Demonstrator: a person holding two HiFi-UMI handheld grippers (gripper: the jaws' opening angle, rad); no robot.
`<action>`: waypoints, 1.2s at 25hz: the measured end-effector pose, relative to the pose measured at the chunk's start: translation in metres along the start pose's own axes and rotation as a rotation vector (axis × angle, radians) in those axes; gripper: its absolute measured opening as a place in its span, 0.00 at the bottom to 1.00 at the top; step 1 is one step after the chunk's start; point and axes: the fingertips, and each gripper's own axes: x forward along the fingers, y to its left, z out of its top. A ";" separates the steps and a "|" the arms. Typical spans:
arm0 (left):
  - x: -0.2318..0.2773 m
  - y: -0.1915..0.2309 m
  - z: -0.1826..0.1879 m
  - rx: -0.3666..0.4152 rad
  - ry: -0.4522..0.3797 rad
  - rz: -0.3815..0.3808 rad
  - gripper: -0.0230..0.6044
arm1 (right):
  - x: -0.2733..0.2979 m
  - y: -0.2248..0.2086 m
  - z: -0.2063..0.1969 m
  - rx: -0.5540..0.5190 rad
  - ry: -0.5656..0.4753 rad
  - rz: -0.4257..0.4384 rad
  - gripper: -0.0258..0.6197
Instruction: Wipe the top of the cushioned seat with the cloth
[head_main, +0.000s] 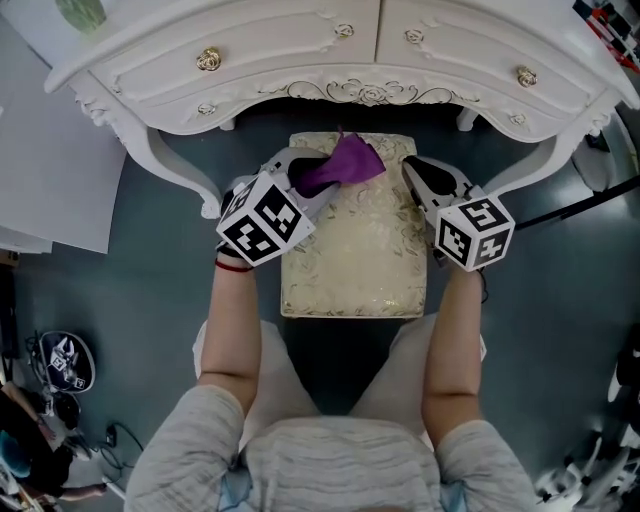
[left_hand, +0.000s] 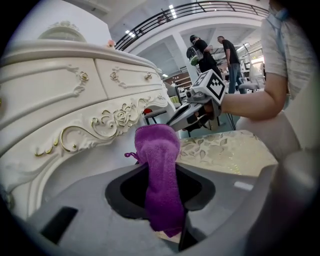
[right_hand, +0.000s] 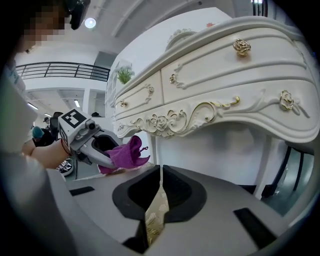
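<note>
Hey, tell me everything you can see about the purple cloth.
The purple cloth is a small, fuzzy piece, microfibre by the look of it, bunched into a loose fold with a short loop at one edge. The left tongs are clamped on its middle, and one end pokes out past their tips. It sits over the far end of the cushioned seat, left of centre, just below the front edge of the white dressing table.
</note>
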 end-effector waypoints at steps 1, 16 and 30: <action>0.000 -0.001 0.000 -0.007 -0.008 0.002 0.23 | 0.000 0.002 -0.002 0.000 0.000 0.006 0.07; -0.006 0.005 0.012 -0.059 -0.085 0.048 0.23 | 0.000 0.004 -0.008 -0.010 0.009 -0.013 0.05; 0.005 0.009 0.001 -0.073 -0.057 0.036 0.23 | 0.003 0.003 -0.009 -0.032 0.016 0.003 0.05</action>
